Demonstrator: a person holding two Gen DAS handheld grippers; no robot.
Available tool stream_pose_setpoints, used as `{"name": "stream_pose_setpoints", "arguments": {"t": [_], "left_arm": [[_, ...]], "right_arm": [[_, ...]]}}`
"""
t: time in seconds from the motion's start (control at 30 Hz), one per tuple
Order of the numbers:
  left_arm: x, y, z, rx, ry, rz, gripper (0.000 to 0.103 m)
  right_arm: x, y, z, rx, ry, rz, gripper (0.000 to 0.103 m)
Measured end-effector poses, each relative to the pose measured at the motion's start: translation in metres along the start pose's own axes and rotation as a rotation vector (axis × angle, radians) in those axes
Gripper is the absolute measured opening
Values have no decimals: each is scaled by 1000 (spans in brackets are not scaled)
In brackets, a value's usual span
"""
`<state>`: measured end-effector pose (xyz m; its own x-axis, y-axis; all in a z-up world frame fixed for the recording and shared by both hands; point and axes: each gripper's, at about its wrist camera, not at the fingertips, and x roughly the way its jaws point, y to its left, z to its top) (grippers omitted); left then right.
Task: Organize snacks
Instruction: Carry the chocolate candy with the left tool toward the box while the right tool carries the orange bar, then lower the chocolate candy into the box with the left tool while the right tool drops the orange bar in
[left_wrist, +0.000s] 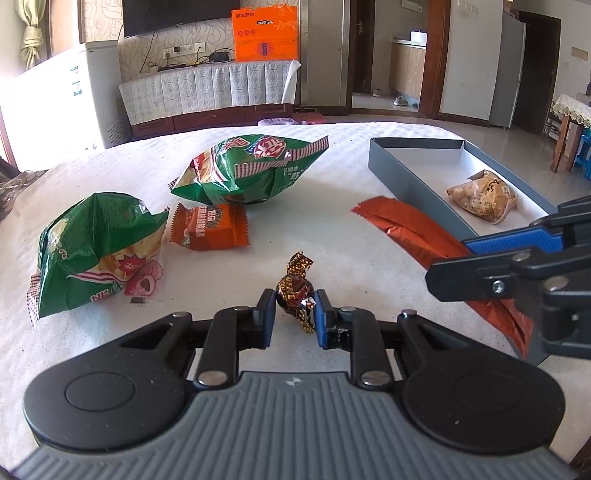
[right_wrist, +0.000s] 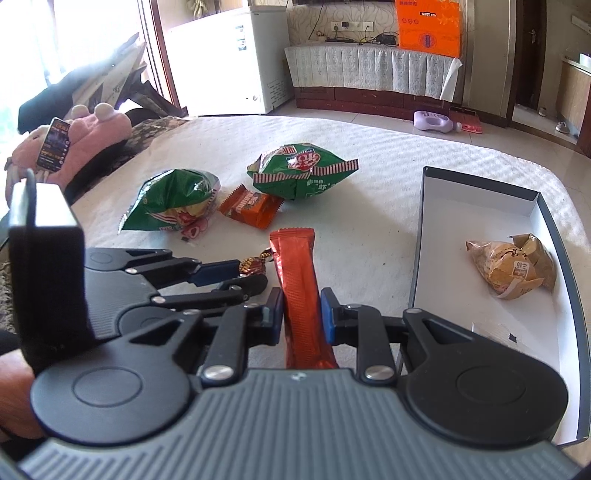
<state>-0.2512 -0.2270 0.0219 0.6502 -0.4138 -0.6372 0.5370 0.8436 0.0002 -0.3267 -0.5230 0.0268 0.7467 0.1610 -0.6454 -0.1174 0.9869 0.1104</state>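
My left gripper (left_wrist: 295, 314) is shut on a small brown-and-gold wrapped candy (left_wrist: 295, 286) that stands on the white bedspread; the candy (right_wrist: 255, 264) shows between the left gripper's blue pads in the right wrist view too. My right gripper (right_wrist: 302, 314) is shut on a long red-orange stick packet (right_wrist: 297, 280), which points away over the cover. That packet (left_wrist: 406, 230) and the right gripper's fingers (left_wrist: 513, 240) show at the right of the left wrist view. A grey box (right_wrist: 424, 236) with a white inside holds a tan wrapped snack (right_wrist: 513, 267).
Two green chip bags (left_wrist: 99, 247) (left_wrist: 247, 170) and a small orange snack pack (left_wrist: 208, 227) lie on the bedspread to the left. A pink plush toy (right_wrist: 92, 129) sits at the bed's left edge. Beyond the bed stand a white freezer (right_wrist: 229, 59) and a covered TV cabinet (left_wrist: 207, 88).
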Motion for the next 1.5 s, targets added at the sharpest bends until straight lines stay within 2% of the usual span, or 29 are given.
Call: {"name": "stream_pose_setpoints", "arguments": {"t": [0.33,0.73,1.0,1.2,1.5], "left_arm": [[-5,-15,5,18,-30,-1,26],[-18,-45,23,77,-82,-60,26],[-17,-72,44,112,-117,-118,26],[-7,-89,58,113,-129,-155,26],[14,-115,68,140,-130,-188,26]], "right_arm": [[-14,-9,1,21,-44,3,25],[-31,-22,3,44,-104,-9,25],[-49,-55,5,93,-161,-86,25],[-55,-79,0,138,-167,-134,25],[-61,-96,-7,158,-161,-176,25]]}}
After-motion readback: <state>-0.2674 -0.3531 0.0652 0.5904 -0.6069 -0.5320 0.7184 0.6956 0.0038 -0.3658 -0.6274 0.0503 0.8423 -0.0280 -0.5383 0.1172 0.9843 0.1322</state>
